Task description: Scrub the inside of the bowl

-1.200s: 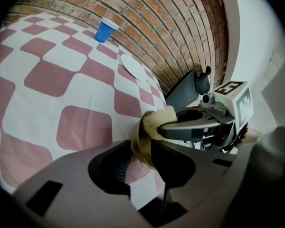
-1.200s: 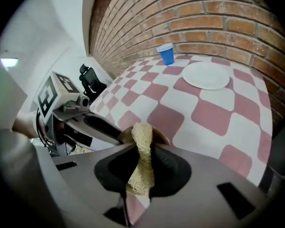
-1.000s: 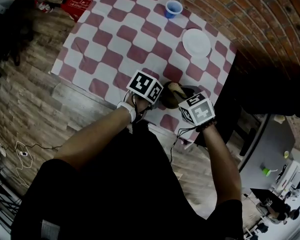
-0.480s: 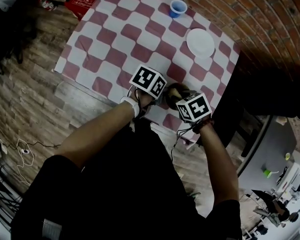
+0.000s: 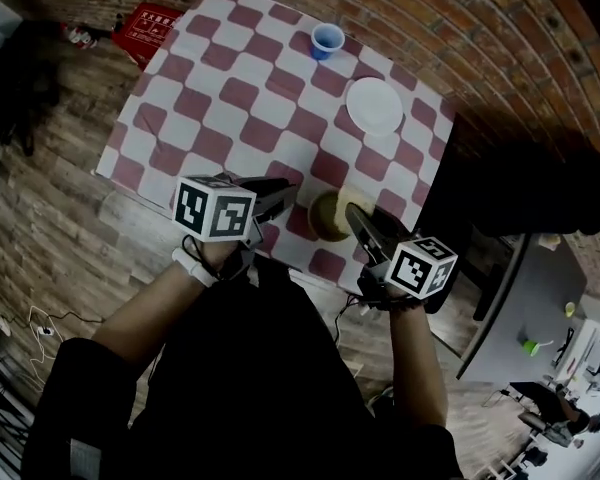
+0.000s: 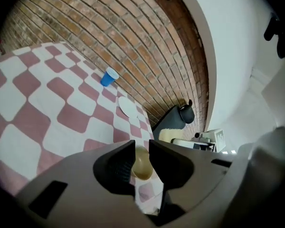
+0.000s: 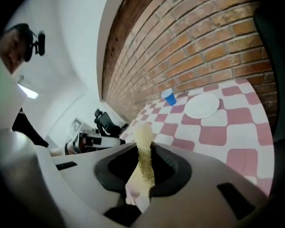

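An olive-tan bowl (image 5: 325,218) stands near the front edge of the table with the red-and-white checked cloth (image 5: 230,78). My left gripper (image 5: 288,190) hovers just left of the bowl, apart from it. Its jaws stand a narrow gap apart with nothing between them, and in the left gripper view the bowl (image 6: 142,167) shows through that gap, beyond my left gripper (image 6: 141,148). My right gripper (image 5: 352,213) reaches over the bowl's right rim from the front right. In the right gripper view it (image 7: 145,148) is shut on a yellow scrub sponge (image 7: 143,163) that sticks up past the fingertips.
A blue cup (image 5: 327,40) stands at the table's far side and a white plate (image 5: 374,105) lies behind the bowl to the right. A brick wall runs along the back. A red box (image 5: 155,18) lies on the wooden floor at the left. Dark furniture (image 5: 520,188) stands right of the table.
Both grippers were close together at the bowl. The left one has let go and drawn off to the left; the right one has pulled back toward me with the sponge.
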`<act>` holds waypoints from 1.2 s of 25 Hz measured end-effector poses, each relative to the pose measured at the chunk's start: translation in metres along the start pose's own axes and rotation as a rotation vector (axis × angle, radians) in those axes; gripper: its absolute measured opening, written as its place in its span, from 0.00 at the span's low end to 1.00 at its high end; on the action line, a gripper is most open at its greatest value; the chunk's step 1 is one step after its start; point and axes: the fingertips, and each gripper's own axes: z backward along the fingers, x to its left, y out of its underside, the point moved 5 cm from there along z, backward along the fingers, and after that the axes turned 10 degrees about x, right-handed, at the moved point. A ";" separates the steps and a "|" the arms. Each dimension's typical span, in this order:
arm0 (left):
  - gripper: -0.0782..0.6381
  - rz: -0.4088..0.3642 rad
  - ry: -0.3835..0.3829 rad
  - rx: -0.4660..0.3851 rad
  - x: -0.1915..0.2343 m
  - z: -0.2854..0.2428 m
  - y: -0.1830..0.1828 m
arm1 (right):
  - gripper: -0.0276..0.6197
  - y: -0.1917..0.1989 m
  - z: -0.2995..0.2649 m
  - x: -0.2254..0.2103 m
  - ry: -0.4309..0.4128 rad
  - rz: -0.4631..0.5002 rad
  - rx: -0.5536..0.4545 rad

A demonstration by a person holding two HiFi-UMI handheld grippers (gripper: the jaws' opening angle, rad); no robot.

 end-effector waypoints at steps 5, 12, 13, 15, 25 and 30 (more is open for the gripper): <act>0.25 -0.108 -0.027 -0.073 -0.030 0.038 0.002 | 0.18 -0.012 0.040 0.034 -0.046 -0.013 -0.230; 0.25 -0.328 0.012 -0.177 -0.096 0.064 -0.020 | 0.18 -0.017 0.077 0.073 0.095 0.048 -0.425; 0.24 -0.361 0.020 -0.189 -0.104 0.066 -0.022 | 0.18 -0.016 0.079 0.078 0.101 0.055 -0.434; 0.25 -0.426 0.027 -0.200 -0.119 0.069 -0.025 | 0.18 -0.016 0.082 0.087 0.114 0.074 -0.446; 0.24 -0.617 0.008 -0.199 -0.144 0.071 -0.023 | 0.18 -0.024 0.094 0.101 0.146 0.150 -0.462; 0.24 -0.635 0.013 -0.194 -0.146 0.073 -0.023 | 0.18 -0.025 0.091 0.104 0.143 0.147 -0.458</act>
